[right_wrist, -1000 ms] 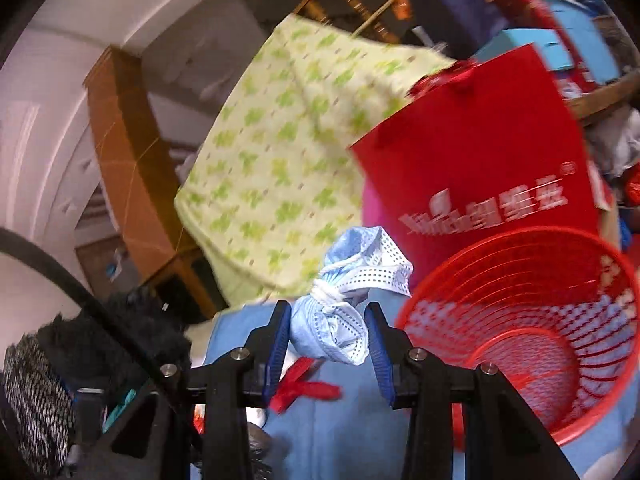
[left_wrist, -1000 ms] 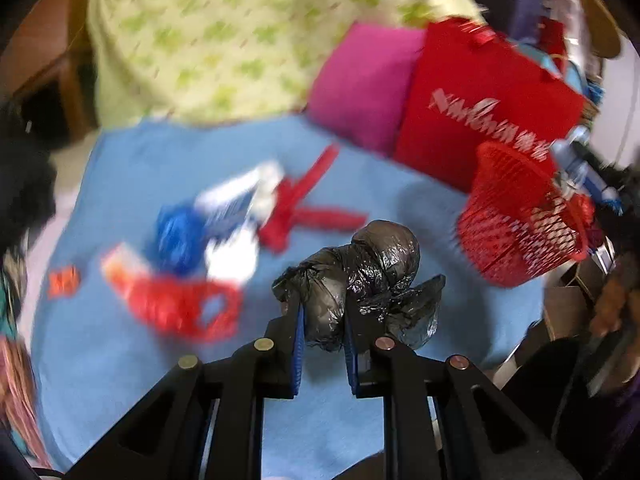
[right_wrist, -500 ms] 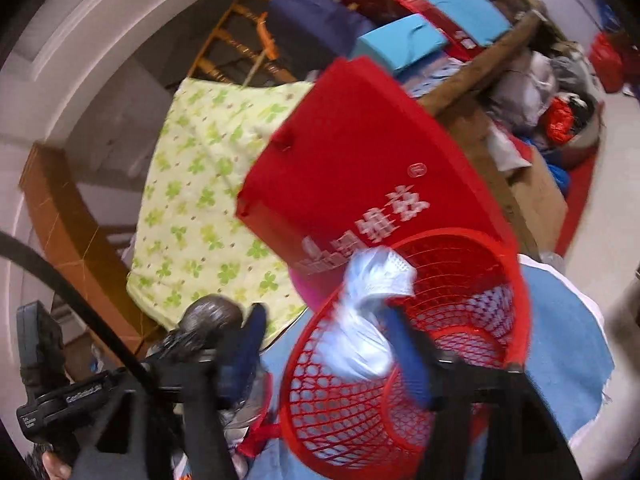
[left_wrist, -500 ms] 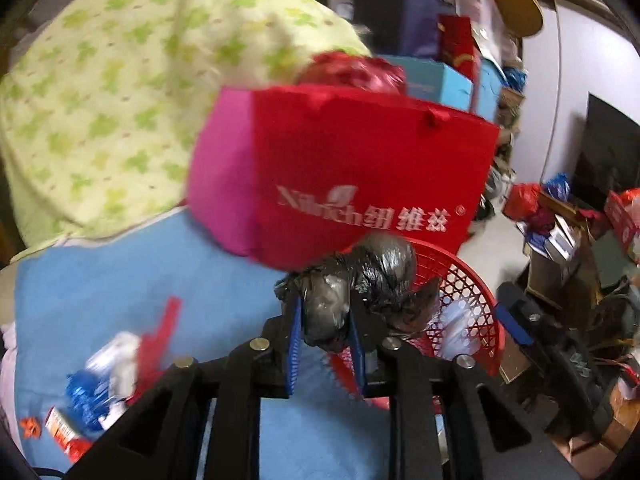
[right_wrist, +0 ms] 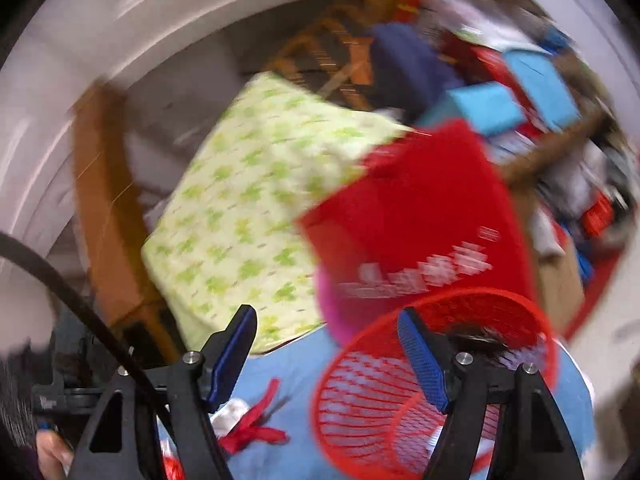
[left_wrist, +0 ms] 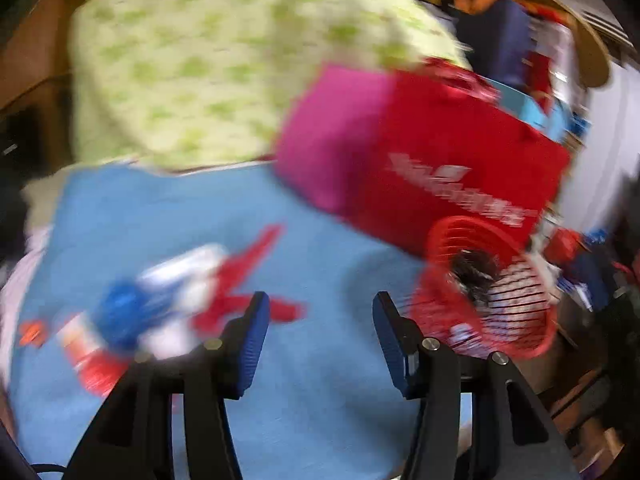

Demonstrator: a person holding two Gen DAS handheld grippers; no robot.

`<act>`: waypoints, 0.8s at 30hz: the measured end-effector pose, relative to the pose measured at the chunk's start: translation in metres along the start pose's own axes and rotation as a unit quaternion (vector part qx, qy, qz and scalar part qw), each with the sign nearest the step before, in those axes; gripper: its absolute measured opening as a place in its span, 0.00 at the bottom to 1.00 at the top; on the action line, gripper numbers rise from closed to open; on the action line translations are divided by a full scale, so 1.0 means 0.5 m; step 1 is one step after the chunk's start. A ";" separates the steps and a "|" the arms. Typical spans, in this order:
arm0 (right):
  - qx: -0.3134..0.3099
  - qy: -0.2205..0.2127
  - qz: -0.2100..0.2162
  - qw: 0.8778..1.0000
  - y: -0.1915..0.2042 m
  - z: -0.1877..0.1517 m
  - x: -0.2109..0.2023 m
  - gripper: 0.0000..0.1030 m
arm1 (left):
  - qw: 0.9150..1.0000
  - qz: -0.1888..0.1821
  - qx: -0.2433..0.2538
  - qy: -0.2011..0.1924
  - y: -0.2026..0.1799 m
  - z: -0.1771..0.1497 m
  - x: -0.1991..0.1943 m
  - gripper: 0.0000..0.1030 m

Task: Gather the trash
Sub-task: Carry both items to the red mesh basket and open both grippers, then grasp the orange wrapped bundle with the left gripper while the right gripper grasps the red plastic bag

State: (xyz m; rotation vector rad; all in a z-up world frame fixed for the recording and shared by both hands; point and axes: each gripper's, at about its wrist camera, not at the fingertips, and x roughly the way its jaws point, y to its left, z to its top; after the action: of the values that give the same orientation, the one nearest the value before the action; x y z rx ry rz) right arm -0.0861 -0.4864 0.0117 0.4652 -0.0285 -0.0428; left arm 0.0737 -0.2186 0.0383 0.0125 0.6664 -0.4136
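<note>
Now both tools, left tool (left_wrist: 318, 338) and right tool (right_wrist: 326, 354), gape empty.

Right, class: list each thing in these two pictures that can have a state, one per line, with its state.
Left tongs: open, holding nothing.
Right tongs: open, holding nothing.
Red basket: tipped, mouth toward the camera, on the blue cloth.
Black bag: crumpled, inside the basket.
Red ribbon: lying loose on the cloth.
Red tote bag: upright behind the basket.
</note>
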 end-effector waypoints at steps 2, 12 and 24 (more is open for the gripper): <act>-0.043 0.000 0.029 0.999 0.061 -0.014 0.005 0.75 | 0.998 0.055 -0.016 0.002 0.084 -0.033 -0.029 0.53; -0.070 0.214 0.148 0.963 0.242 -0.152 0.164 0.79 | 0.962 0.239 -0.133 0.004 0.428 -0.184 -0.170 0.53; -0.034 0.444 0.237 0.863 0.409 -0.399 0.351 0.79 | 0.945 0.264 -0.187 0.048 0.637 -0.222 -0.147 0.54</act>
State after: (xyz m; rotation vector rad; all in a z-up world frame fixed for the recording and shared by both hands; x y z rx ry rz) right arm 0.1039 -0.2229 -0.0716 0.3601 0.7677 0.6597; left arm 0.0752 0.1167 -0.0434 -0.1475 0.7980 0.2366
